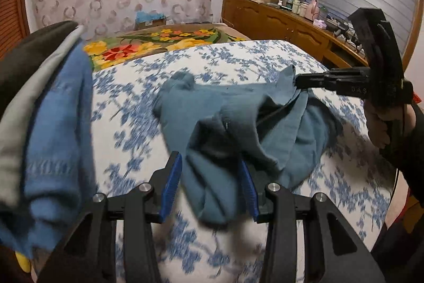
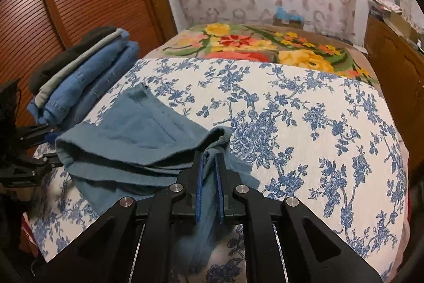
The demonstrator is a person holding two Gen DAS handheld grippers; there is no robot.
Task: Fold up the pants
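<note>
Pants (image 2: 137,139): teal, bunched at centre-left of the right wrist frame, on the floral bedspread (image 2: 304,123).
Right gripper (image 2: 209,163): pressed together, pinching a pants edge.
Left gripper (image 1: 212,171): part spread, pants fabric between its blue pads (image 1: 172,179).
Folded stack (image 2: 79,81): upper left.

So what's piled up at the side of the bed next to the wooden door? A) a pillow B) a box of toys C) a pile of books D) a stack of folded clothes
D: the right wrist view shows a stack of folded clothes, blue denim below with grey and dark pieces on top, at the edge of the bed.
</note>
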